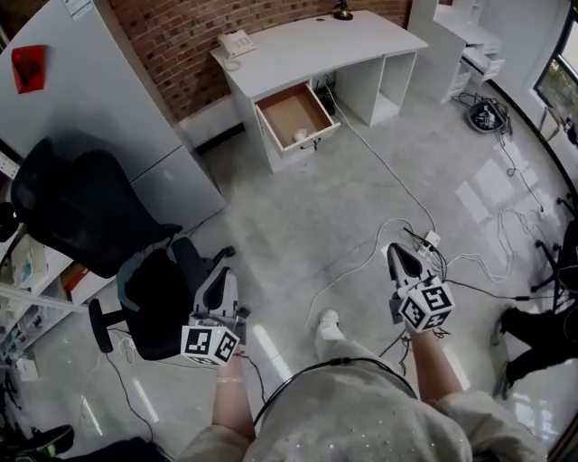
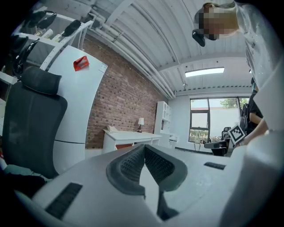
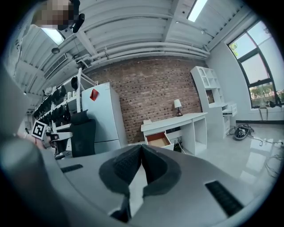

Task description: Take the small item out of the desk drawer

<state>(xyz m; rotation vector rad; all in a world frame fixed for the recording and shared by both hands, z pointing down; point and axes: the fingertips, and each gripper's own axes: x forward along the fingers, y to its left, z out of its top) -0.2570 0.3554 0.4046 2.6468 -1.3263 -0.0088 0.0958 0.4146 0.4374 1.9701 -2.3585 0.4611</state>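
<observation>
A room with a polished grey concrete floor (image 1: 343, 198) is seen from above the person's head. A red brick wall (image 1: 181, 27) runs along the far side, and a white desk (image 1: 307, 41) is set against it. A telephone (image 1: 237, 42) lies on the desk's left end, and a small lamp (image 1: 342, 11) stands at its back edge.

The desk drawer (image 1: 287, 110) is pulled out, with its brown bottom exposed. The small item (image 1: 301, 136), pale and whitish, is seen inside the drawer at the front right corner, close against the front wall. Its shape cannot be made out.

A tall white cabinet (image 1: 90, 90) bearing a red tag (image 1: 27, 68) stands to the left of the desk. A black office chair (image 1: 81, 207) is placed in front of the cabinet. A white shelf unit (image 1: 461, 36) stands to the right of the desk, near a window (image 1: 560, 72). Cables (image 1: 361, 262) are trailed across the floor from under the desk toward the person's feet, and daylight is reflected in the floor's sheen.

Both grippers are held low in front of the person, well apart from the desk and pointed toward it. The fingers of the left gripper (image 1: 219, 275) are pressed together with nothing between them. The fingers of the right gripper (image 1: 397, 254) are likewise closed on nothing. In the right gripper view, the open drawer is seen just beyond the jaw tips.
</observation>
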